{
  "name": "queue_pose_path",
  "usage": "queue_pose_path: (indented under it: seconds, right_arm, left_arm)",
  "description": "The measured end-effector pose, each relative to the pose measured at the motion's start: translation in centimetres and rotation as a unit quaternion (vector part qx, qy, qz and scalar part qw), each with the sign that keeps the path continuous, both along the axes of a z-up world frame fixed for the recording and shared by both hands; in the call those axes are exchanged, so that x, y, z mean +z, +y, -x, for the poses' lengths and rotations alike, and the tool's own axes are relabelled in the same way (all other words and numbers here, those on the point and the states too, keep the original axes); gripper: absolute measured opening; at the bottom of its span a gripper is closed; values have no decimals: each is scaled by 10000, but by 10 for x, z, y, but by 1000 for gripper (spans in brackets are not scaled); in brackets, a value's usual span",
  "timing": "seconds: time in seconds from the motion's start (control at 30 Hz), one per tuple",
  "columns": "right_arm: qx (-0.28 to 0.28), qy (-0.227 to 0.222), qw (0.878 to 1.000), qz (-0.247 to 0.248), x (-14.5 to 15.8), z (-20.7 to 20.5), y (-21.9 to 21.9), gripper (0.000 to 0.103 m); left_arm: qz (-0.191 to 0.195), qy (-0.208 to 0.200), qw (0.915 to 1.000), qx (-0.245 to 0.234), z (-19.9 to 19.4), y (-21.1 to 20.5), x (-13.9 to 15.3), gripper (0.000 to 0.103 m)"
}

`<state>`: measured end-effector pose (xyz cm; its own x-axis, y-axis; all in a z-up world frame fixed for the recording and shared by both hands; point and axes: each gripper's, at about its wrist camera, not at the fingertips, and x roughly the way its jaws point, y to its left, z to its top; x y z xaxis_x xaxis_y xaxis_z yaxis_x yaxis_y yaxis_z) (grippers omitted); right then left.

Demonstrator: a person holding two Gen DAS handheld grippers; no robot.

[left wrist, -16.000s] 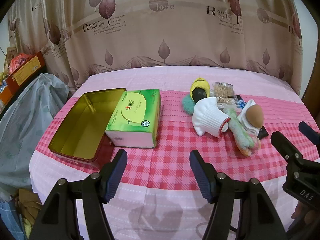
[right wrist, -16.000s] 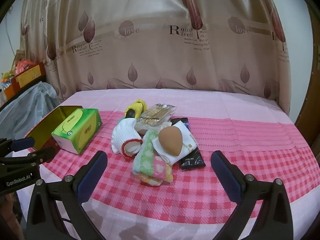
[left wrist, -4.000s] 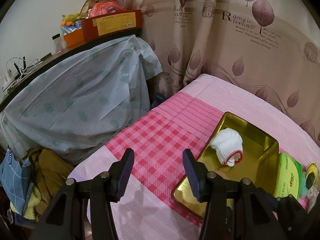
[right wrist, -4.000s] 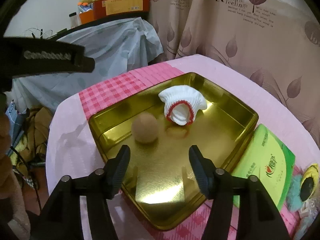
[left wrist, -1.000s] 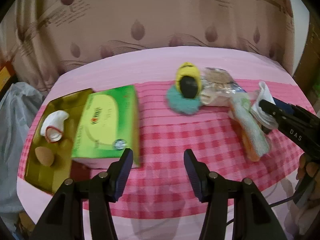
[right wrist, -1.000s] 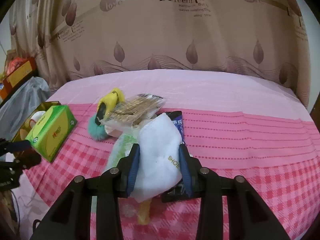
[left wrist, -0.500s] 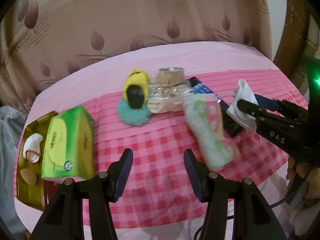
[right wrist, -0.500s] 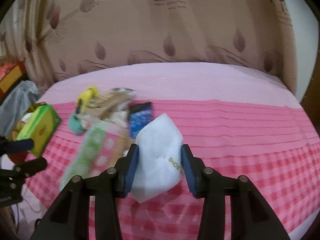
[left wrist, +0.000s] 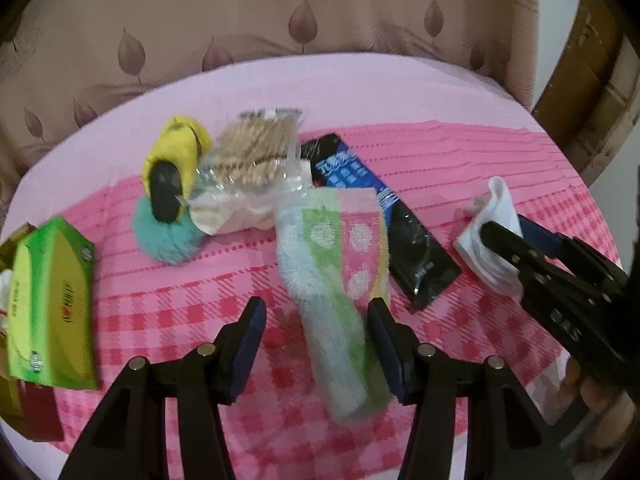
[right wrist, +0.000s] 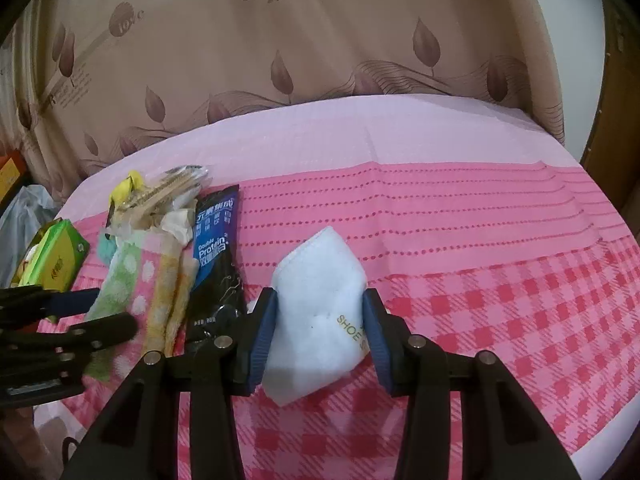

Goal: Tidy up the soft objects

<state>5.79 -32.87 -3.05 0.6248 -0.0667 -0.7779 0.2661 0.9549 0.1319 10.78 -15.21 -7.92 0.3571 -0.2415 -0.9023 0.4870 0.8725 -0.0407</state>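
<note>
our right gripper (right wrist: 320, 328) is clamping the white cloth (right wrist: 320, 320) above the pink checked tablecloth (right wrist: 500, 300); its jaws have just been opening slightly. our left gripper (left wrist: 316, 340) is gaping wide, straddling the striped towel (left wrist: 336, 280).

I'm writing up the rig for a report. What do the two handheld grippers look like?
Both are black, angular two-finger tools. The left gripper and right gripper have dark blue pads lining the fingers, silver round bolts on the linkages, and white lettering on the side, too blurred here to read. No sleeve is visible.
</note>
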Motion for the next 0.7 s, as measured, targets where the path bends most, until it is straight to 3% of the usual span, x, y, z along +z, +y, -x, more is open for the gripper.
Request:
queue_pose_path:
  seconds: [0.2,0.23,0.27,0.4,0.7]
  right_arm:
    - [20,22,10000,43,-6,-1,4,42]
    - [17,26,10000,65,-7,-1,5,42]
    - [18,23,10000,93,-8,-1,5,42]
    - [44,39,9997,226,-11,-1,8,42]
    - [57,84,9993,361,-13,-4,13,42]
  left_arm:
    - [129,170,9997,102,-7,-2,-18,52]
    - [177,159,9997,89,-6,-1,-18,31]
    - [248,152,9995,90,-5,0,-18,22]
    - [545,309,9980,101,-6,5,-19,22]
    - [579,5,9983,41,8,24,7,21]
